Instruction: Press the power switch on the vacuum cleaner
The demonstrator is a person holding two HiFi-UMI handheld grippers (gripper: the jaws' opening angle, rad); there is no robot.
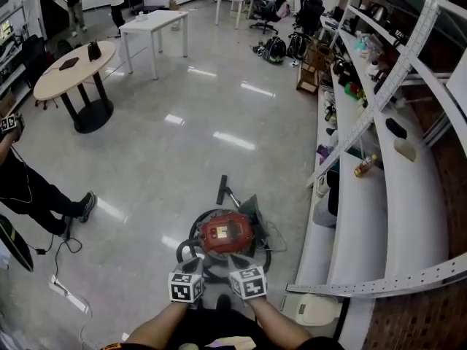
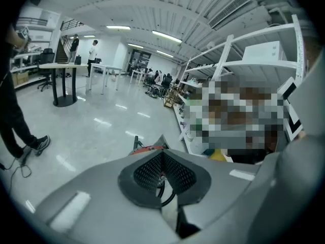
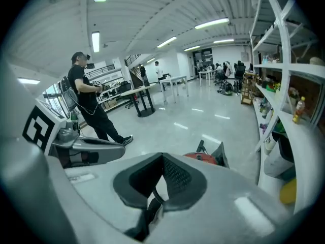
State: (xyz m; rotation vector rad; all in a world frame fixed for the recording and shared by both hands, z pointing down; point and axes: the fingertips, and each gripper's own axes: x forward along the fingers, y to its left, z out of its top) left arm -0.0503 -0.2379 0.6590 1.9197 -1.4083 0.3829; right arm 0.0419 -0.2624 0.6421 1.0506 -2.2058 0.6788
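The red vacuum cleaner [image 1: 227, 232] sits on the glossy grey floor [image 1: 182, 144], just in front of the person holding the tongs, with its black hose [image 1: 188, 248] curled round its base. White shelving [image 1: 379, 217] runs close along its right side. Both tongs hover side by side just above the near edge of the machine, not touching it. The left gripper [image 1: 191, 267] has its 2 jaws pressed together at the tips with nothing pinched between them; its own view shows only a sliver of the red body past the closed pads [image 2: 147, 172]. The right gripper [image 1: 239, 265] is likewise closed on nothing, and the vacuum cleaner shows just beyond its tips in its own view. 1 person in black [image 1: 29, 188] stands well off to the left, near an oval table [image 1: 66, 75].
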